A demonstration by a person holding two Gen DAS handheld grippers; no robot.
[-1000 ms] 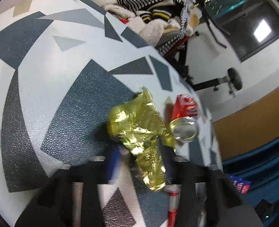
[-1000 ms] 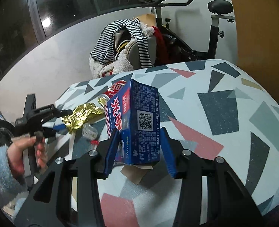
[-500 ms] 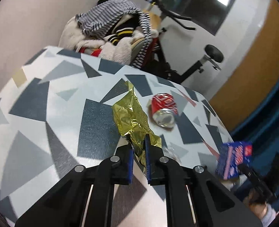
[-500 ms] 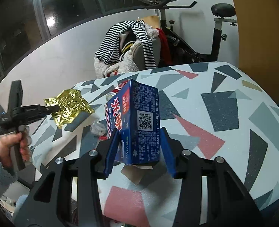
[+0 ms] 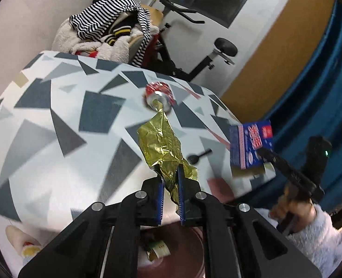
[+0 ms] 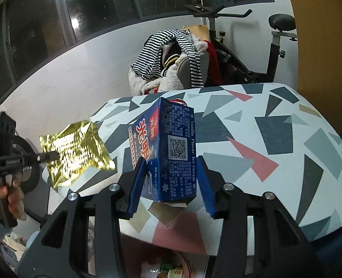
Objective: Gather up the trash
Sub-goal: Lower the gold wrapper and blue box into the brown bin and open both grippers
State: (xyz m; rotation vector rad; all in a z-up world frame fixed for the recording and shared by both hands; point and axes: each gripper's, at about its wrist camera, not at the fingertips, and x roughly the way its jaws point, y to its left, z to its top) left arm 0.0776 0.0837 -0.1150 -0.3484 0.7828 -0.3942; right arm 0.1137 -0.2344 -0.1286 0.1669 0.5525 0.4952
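Observation:
My left gripper [image 5: 171, 199] is shut on a crumpled gold foil wrapper [image 5: 162, 146] and holds it in the air above the table's near edge; the wrapper also shows in the right wrist view [image 6: 74, 153]. My right gripper [image 6: 171, 183] is shut on a blue ice cream box [image 6: 168, 150], lifted off the table; the box also shows in the left wrist view [image 5: 250, 147]. A crushed red can [image 5: 159, 92] lies on the patterned table [image 5: 55, 115]. A brown bin [image 5: 194, 250] with trash inside sits below the grippers.
A chair piled with striped and fleecy clothes [image 5: 110, 34] stands behind the table, beside an exercise bike [image 6: 252, 46]. A small dark spoon-like piece [image 5: 197, 156] lies on the table. A blue curtain [image 5: 321, 81] hangs at the right.
My left gripper has closed on the gold wrapper, lifted it off the table and pulled back to the near edge. My right gripper has risen a little with the box.

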